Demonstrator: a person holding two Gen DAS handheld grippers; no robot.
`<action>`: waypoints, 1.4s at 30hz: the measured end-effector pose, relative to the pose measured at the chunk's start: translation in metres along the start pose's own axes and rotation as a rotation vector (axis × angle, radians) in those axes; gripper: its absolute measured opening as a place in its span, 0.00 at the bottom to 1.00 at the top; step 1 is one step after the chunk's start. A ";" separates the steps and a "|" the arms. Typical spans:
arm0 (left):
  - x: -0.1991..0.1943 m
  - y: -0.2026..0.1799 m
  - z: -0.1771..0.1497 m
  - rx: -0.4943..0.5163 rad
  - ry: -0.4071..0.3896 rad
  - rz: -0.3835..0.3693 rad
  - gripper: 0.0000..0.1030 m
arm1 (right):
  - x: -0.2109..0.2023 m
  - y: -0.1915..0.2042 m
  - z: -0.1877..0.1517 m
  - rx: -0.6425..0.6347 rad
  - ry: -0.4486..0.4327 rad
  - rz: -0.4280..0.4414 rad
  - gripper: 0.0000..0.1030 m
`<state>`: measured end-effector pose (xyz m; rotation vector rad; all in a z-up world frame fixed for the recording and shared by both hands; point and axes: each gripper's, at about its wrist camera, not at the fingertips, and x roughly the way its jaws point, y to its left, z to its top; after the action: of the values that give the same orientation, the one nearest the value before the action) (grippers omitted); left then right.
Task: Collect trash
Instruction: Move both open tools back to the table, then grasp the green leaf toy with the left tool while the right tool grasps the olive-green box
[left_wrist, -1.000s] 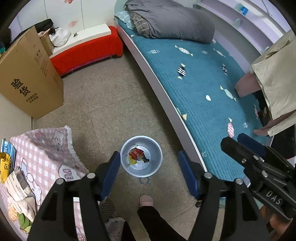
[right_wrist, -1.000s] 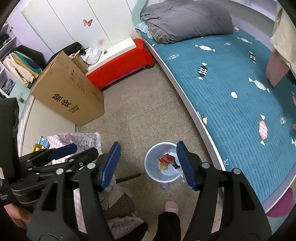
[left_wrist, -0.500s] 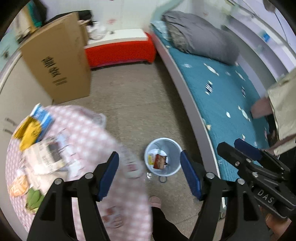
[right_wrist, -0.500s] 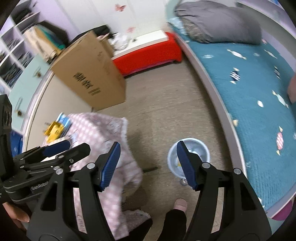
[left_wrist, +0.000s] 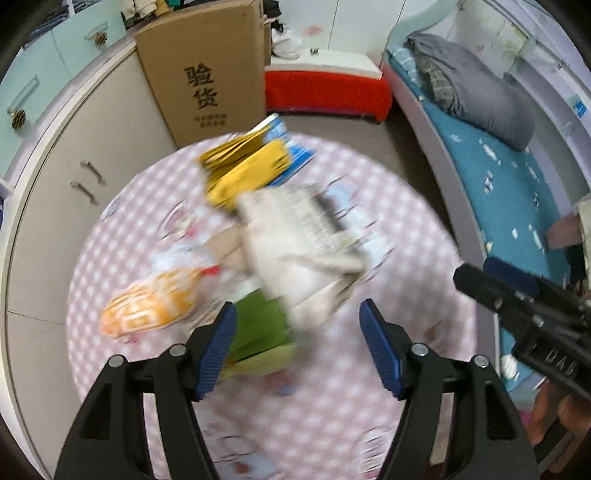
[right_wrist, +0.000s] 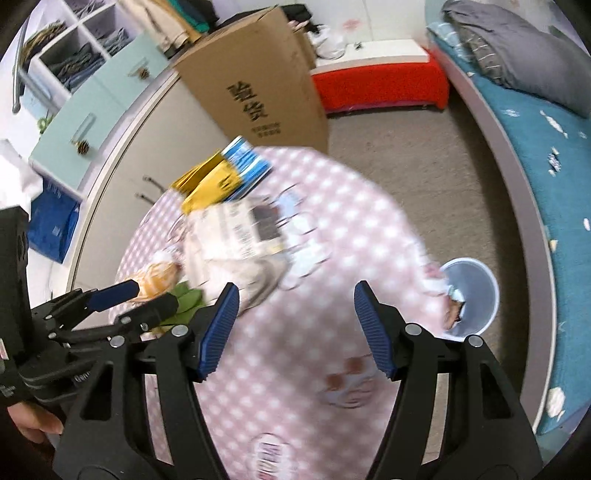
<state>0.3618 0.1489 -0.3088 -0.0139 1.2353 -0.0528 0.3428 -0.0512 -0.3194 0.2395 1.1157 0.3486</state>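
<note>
A: While both views are smeared with blur, we can see our left tongs (left_wrist: 297, 347) spread wide over the worktop (left_wrist: 406, 295), nothing between the blue pads.

B: We see the same with the right tongs (right_wrist: 295, 328): spread, empty, hanging above the pink checked cloth. What trash do we have under us?

A: A heap near the middle of the worktop. A whitish printed paper bag (left_wrist: 299, 243) lies on top, a green packet (left_wrist: 258, 328) just beside our left pad, an orange wrapper (left_wrist: 147, 306) to its left, and yellow and blue packets (left_wrist: 251, 162) at the far edge, toward the cardboard box (left_wrist: 207, 70).

B: From the right view we also see the bin (right_wrist: 476, 295) on the floor, just past the worktop's right edge, between it and the bed (right_wrist: 554, 184). Some scraps lie in it; we cannot tell what they are.

A: And our right tongs show in the left view at the right edge, apart from the heap.
</note>
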 end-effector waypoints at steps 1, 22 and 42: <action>0.003 0.010 -0.006 0.015 0.015 -0.005 0.65 | 0.005 0.008 -0.004 0.001 0.007 0.003 0.62; 0.015 0.047 -0.026 0.109 0.032 -0.194 0.13 | 0.029 0.062 -0.028 0.032 0.036 -0.037 0.63; -0.017 0.155 -0.028 -0.163 -0.067 -0.050 0.13 | 0.112 0.137 -0.024 0.013 0.193 0.039 0.64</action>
<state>0.3351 0.3055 -0.3078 -0.1865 1.1696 0.0052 0.3436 0.1193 -0.3733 0.2432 1.3050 0.4059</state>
